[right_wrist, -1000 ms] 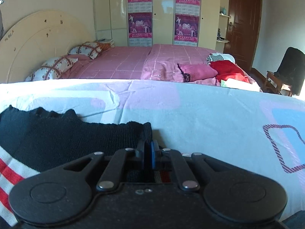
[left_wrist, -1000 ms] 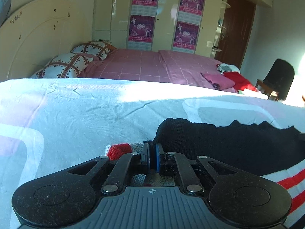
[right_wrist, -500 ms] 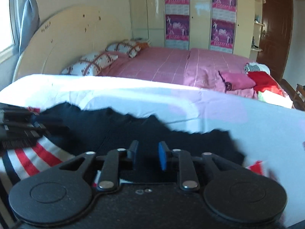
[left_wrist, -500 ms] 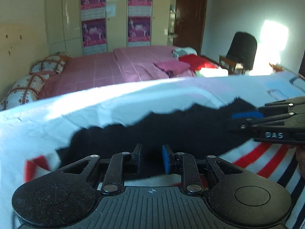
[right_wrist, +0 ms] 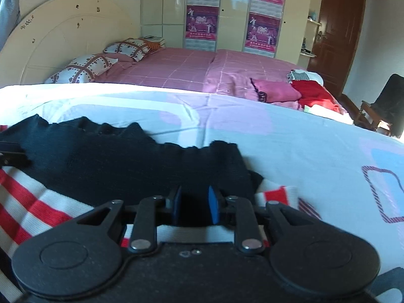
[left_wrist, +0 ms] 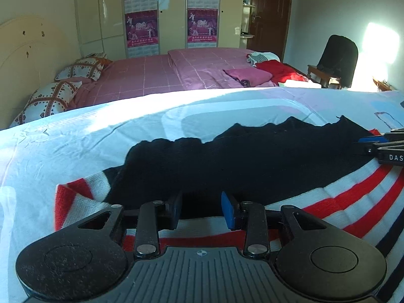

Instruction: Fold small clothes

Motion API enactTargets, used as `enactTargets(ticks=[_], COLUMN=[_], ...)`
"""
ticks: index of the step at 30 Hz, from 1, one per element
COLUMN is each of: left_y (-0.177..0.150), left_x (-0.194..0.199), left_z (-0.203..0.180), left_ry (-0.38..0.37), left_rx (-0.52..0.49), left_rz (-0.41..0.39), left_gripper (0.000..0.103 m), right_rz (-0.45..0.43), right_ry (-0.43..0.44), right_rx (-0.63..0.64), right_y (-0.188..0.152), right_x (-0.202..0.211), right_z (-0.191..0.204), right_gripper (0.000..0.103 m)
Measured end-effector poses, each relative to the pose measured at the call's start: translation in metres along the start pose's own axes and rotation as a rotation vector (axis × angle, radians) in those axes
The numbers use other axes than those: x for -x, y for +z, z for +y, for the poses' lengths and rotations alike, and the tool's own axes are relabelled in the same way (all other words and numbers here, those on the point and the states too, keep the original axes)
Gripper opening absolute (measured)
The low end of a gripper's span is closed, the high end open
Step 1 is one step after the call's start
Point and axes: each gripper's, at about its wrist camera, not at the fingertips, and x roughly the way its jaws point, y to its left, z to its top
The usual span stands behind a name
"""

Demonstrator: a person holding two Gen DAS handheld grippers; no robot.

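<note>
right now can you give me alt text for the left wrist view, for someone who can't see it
The left gripper, jaws open and empty, sits low over a black knit garment with red and white stripes, spread on a pale bedsheet. The right gripper's tip enters from the right edge, over the garment. Behind lie a pink bed, patterned pillows and a wardrobe.

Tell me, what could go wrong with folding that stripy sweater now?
1. The black folded part has a wavy, uneven far edge, so the fold may end up crooked.
2. The left gripper and right gripper are both open just above the sweater, so moving away could snag the knit and drag the fold loose.
3. A red-and-white cuff sticks out sideways and might get left untucked.
</note>
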Motion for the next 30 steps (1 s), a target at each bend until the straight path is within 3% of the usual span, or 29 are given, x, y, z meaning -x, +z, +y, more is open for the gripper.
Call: enactTargets(ticks=[4, 6, 11, 16, 21, 27, 30], left_y=[-0.002, -0.005, -0.016, -0.027, -0.048, -0.080, -0.081], left_x=[0.016, 0.038, 0.068, 0.053, 0.064, 0.091, 0.092], left_z=[0.013, 0.010, -0.026, -0.060, -0.034, 0.032, 0.033], left_ry=[0.024, 0.041, -0.072, -0.118, -0.067, 0.006, 0.020], left_rx=[0.041, 0.037, -0.001, -0.039, 0.008, 0.072, 0.049], left_rz=[-0.027, -0.058, -0.089, -0.043, -0.055, -0.065, -0.059], left_gripper=[0.035, 0.035, 0.035, 0.037, 0.048, 0.050, 0.050], right_rz=[-0.027, -0.081, -0.113, -0.074, -0.048, -0.038, -0.045], right_ry=[-0.027, 0.032, 0.232, 0.271, 0.209, 0.027, 0.023], right_rx=[-0.001, -0.024, 0.038, 0.134, 0.169, 0.021, -0.022], right_y=[0.002, 0.000, -0.015, -0.024, -0.037, -0.063, -0.075], right_x=[0.019, 0.041, 0.068, 0.057, 0.056, 0.078, 0.085], right_z=[0.008, 0.012, 0.050, 0.094, 0.085, 0.003, -0.018], right_gripper=[0.027, 0.027, 0.026, 0.025, 0.028, 0.027, 0.025])
